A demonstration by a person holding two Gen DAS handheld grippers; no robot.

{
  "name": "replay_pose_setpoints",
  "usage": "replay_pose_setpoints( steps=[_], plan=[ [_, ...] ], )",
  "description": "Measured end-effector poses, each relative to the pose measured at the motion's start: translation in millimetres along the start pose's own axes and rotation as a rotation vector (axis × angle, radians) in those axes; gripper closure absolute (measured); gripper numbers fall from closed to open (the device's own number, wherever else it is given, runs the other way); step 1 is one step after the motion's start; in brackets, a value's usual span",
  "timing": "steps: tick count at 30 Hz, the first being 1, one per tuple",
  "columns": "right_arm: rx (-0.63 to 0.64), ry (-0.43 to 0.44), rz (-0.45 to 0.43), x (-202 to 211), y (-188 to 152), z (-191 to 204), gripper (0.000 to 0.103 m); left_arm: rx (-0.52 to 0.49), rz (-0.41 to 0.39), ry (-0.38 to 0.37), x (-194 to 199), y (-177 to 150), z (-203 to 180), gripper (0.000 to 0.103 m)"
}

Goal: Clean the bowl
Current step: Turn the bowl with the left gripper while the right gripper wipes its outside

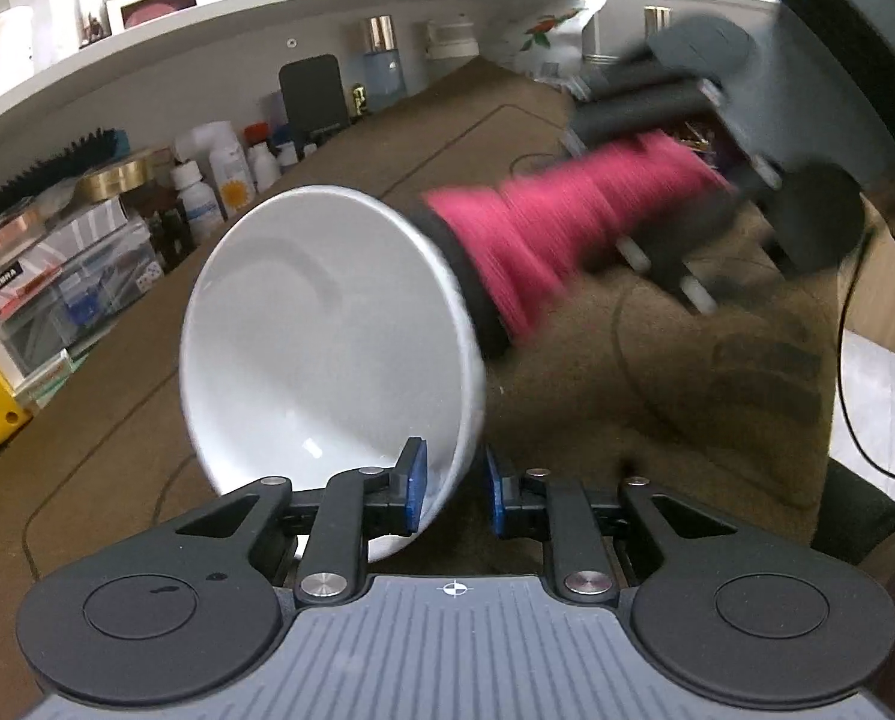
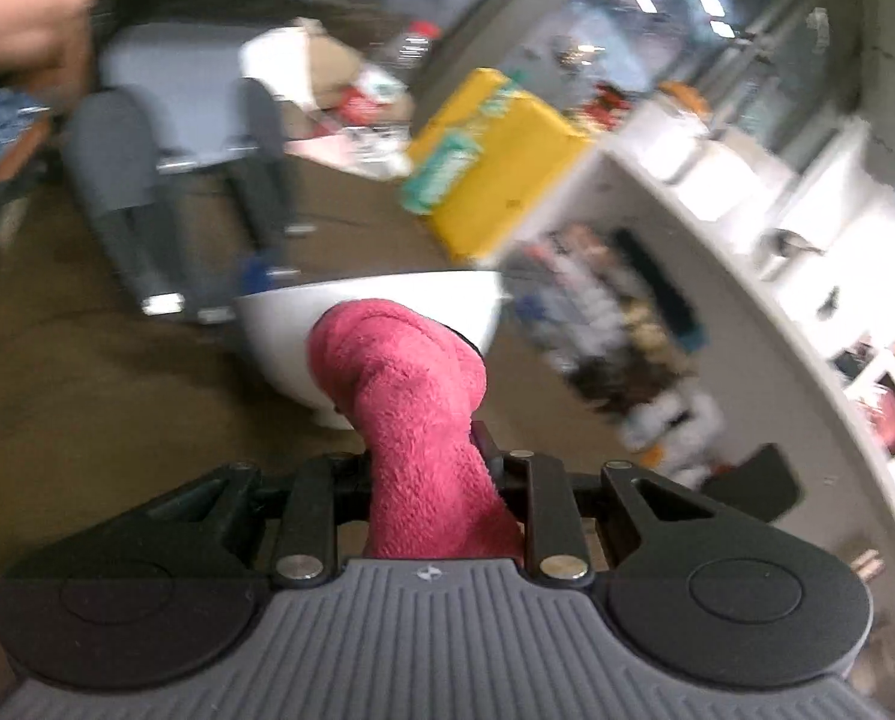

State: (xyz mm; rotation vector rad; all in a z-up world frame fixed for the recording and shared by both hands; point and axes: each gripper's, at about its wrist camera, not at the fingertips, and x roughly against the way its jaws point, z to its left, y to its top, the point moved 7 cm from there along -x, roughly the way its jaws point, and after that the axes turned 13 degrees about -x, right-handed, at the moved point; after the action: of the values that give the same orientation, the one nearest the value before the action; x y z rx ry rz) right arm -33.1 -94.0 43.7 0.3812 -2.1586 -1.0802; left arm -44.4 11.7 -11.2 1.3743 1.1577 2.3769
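My left gripper [image 1: 454, 489] is shut on the rim of a white bowl [image 1: 321, 336] and holds it tilted above the brown table mat, its hollow facing me. My right gripper [image 1: 675, 240] comes in from the upper right, shut on a rolled pink cloth [image 1: 543, 234] whose end presses against the bowl's outer wall. In the right wrist view the pink cloth [image 2: 414, 420] sits between the jaws of the right gripper [image 2: 429, 462] and touches the outside of the bowl [image 2: 387, 306]; the left gripper's body [image 2: 171, 192] is behind it.
A brown mat [image 1: 657, 420] covers the table. A white shelf [image 1: 219, 30] at the back holds bottles, boxes and a brush beneath it. A yellow box [image 2: 501, 180] stands at the left end. A black cable [image 1: 855, 420] hangs at the right.
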Motion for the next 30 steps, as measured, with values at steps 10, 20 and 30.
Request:
replay_pose_setpoints(
  steps=[10,20,30],
  plan=[
    [-0.010,0.049,0.022,-54.5,18.9,-26.6,0.078,-0.027,0.025,-0.020,-7.1,-6.0,-8.1,0.077],
    [0.041,0.109,0.013,-20.3,-12.4,22.8,0.079,0.037,0.047,0.029,-3.3,7.8,8.9,0.073],
    [-0.089,0.171,0.028,-6.6,-42.6,46.6,0.079,0.101,0.082,0.121,-0.1,29.6,26.4,0.060]
  ],
)
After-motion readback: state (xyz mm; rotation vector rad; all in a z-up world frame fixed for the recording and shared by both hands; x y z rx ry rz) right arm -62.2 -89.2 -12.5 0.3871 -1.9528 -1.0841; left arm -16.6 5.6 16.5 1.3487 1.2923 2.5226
